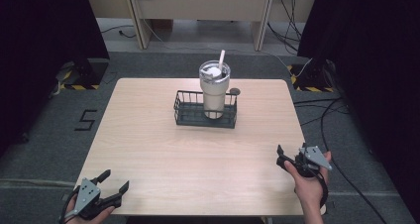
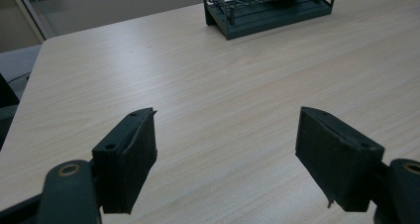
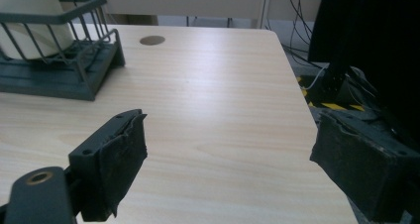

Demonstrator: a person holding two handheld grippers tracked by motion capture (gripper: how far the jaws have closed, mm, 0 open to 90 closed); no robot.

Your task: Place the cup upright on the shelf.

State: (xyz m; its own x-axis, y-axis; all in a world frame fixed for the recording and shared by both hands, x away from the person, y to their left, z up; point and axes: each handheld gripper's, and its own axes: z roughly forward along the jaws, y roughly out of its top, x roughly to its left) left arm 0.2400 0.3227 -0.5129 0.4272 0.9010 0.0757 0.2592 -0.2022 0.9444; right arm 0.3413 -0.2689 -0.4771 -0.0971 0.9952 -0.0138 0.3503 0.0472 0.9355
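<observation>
Pale wood tabletop (image 1: 163, 154) carries one dark wire basket (image 1: 187, 112) set toward its far middle, and in that basket stands one cream tumbler (image 1: 214, 92) with a clear lid and one white straw (image 1: 221, 57) (a small dark round disc (image 1: 235, 91) lies just behind the basket's right end). Two grippers sit at the near edge: the left gripper (image 1: 115, 182) at the near-left corner, the right gripper (image 1: 289, 156) by the near-right edge. Both have their jaws spread wide, gripping nothing and touching nothing. Bare wood lies between them and the basket, well apart from either.
</observation>
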